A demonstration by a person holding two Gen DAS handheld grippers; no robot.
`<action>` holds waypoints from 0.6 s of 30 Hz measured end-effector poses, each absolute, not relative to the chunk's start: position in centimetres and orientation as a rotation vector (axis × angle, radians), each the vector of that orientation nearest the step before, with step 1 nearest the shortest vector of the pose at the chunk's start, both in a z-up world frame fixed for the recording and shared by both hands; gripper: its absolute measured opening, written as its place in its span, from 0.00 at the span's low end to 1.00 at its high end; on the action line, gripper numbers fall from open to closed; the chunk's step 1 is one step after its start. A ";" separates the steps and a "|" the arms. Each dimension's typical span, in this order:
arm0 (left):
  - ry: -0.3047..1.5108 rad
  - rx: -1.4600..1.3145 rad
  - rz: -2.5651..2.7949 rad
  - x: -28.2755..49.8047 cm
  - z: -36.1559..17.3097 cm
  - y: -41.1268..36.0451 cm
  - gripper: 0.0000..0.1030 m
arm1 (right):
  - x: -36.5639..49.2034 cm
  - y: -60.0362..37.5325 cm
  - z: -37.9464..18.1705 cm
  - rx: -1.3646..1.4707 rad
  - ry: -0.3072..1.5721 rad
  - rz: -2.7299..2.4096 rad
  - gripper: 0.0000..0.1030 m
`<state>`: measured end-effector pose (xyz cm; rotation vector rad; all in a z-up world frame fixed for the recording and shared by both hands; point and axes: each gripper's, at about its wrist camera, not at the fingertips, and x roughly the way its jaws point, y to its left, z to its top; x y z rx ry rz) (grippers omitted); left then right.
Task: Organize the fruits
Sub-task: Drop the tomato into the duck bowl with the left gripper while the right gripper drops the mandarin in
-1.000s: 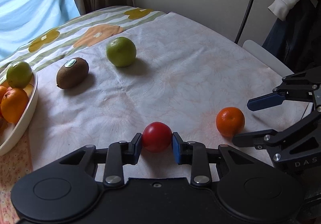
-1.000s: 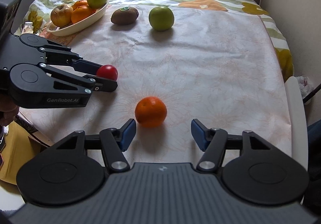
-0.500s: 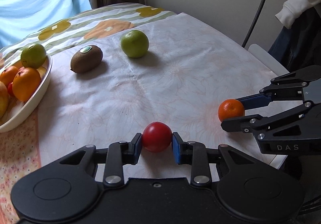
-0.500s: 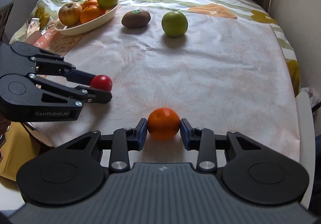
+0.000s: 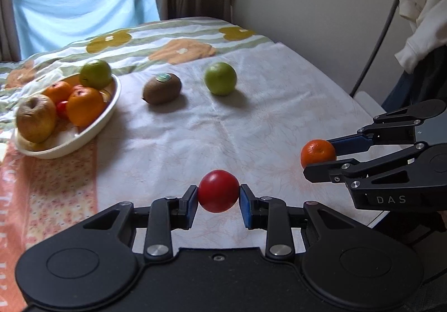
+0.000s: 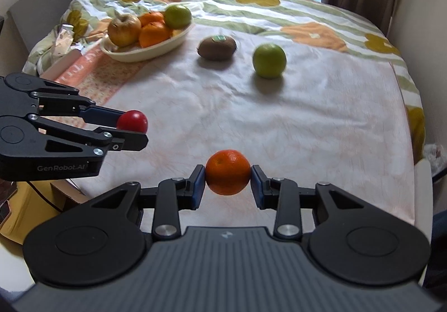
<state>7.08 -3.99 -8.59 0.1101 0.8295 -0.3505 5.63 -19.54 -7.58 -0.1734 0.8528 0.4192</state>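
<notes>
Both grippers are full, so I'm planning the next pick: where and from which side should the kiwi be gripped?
Grip the kiwi across its short middle, coming from the near side. It lies on its side, long axis running left-right toward the bowl and green apple, so the fingers close front and back, clear of both.

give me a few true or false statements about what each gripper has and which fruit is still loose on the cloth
1. The left gripper is shut on the red fruit. True.
2. The right gripper is open, holding nothing. False: it is shut on the orange.
3. The kiwi lies in the bowl. False: it lies on the cloth, beside the bowl.
4. The green apple sits loose on the cloth. True.
5. The bowl holds no fruit. False: several fruits are in it.
</notes>
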 end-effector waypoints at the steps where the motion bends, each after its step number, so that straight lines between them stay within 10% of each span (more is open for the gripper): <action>1: 0.823 0.104 -0.339 6.9 -8.1 -3.6 0.34 | 5.6 -19.3 -7.1 -0.175 0.846 0.426 0.48; 18: 0.738 0.006 -0.158 7.5 -1.5 4.7 0.34 | 8.6 -11.3 -0.5 -0.203 0.771 0.527 0.48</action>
